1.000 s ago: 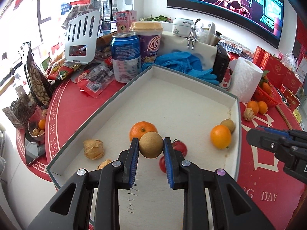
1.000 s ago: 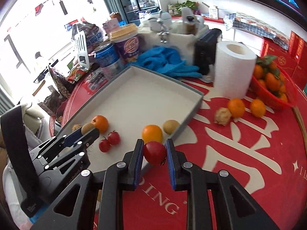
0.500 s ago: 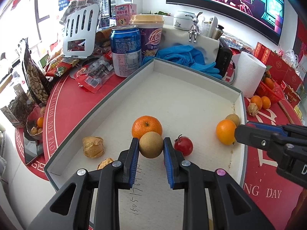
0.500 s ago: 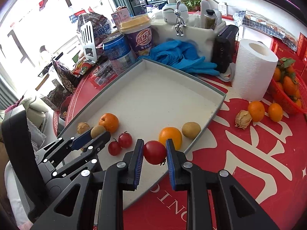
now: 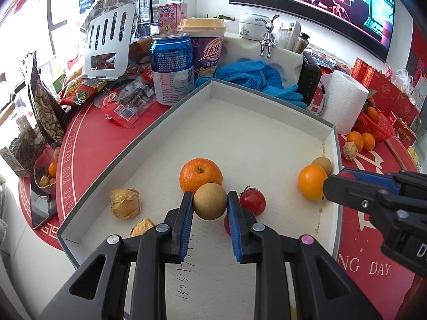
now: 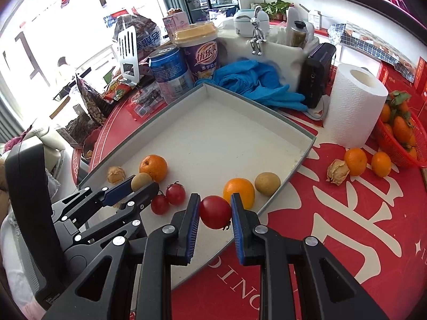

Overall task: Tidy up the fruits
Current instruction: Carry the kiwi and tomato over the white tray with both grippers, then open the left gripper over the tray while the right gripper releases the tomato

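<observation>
My left gripper (image 5: 210,196) is shut on a round tan fruit (image 5: 210,204), held just above the white tray (image 5: 267,101) near its front. Behind it lie a mandarin (image 5: 200,175) and a cherry tomato (image 5: 252,202); a second tomato is partly hidden by the right finger. Two papery husked fruits (image 5: 125,202) sit at the tray's left front. My right gripper (image 6: 215,200) is shut on a red cherry tomato (image 6: 215,212) over the tray's near right edge (image 6: 288,178). An orange (image 6: 238,191) and another tan fruit (image 6: 267,184) lie just beyond it.
On the red tablecloth right of the tray lie two mandarins (image 6: 355,161) and a husked fruit (image 6: 337,172), beside a paper roll (image 6: 355,106) and a red basket (image 6: 419,144) of mandarins. Blue gloves (image 6: 256,82), a blue can (image 5: 172,69), a purple cup (image 5: 205,45) and snack bags crowd the far side.
My right gripper, still holding the tomato, has drifted a little left, from over the tablecloth to over the tray's near edge. The left gripper has stayed put with its tan fruit.
</observation>
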### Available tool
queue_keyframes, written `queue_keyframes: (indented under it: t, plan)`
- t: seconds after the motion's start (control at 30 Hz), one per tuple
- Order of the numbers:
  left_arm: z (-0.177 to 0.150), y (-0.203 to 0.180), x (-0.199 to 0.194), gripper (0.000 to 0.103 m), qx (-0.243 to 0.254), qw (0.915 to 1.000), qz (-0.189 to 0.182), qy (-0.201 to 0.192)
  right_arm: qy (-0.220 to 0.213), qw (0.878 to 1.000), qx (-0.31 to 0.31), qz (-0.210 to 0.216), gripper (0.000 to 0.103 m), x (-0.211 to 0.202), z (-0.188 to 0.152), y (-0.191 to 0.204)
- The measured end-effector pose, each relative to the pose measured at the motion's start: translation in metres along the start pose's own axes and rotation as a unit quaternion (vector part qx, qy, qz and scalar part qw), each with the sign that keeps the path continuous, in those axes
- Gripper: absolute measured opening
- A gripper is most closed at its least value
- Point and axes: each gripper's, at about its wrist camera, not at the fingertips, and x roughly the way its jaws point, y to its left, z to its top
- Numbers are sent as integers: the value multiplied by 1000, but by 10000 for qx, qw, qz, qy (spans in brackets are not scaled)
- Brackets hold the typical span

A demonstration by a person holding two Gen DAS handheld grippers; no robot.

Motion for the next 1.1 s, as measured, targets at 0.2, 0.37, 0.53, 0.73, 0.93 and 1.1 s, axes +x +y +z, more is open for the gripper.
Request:
queue_keyframes:
  t: [0.2,0.37,0.53,0.73,0.93,1.1]
  plan:
    - [1,0,1,28,8,10000,9,25,75,10000,-18,16,25,6,0,0]
    - [3,-1,4,28,40,10000,42,50,126,9999,-61,11,25,10,1,2]
    - [8,-4,12,27,62,9999,68,97,223,9997,-117,-3,25,21,4,5]
    - [15,-3,19,27,47,9998,91,185,190,9997,-172,-42,25,30,13,6]
    - [20,-5,24,27,97,9994,155,285,239,9996,-152,-73,25,40,26,5]
    - [20,0,26,28,49,9990,219,387,343,9994,-87,-64,25,47,29,2]
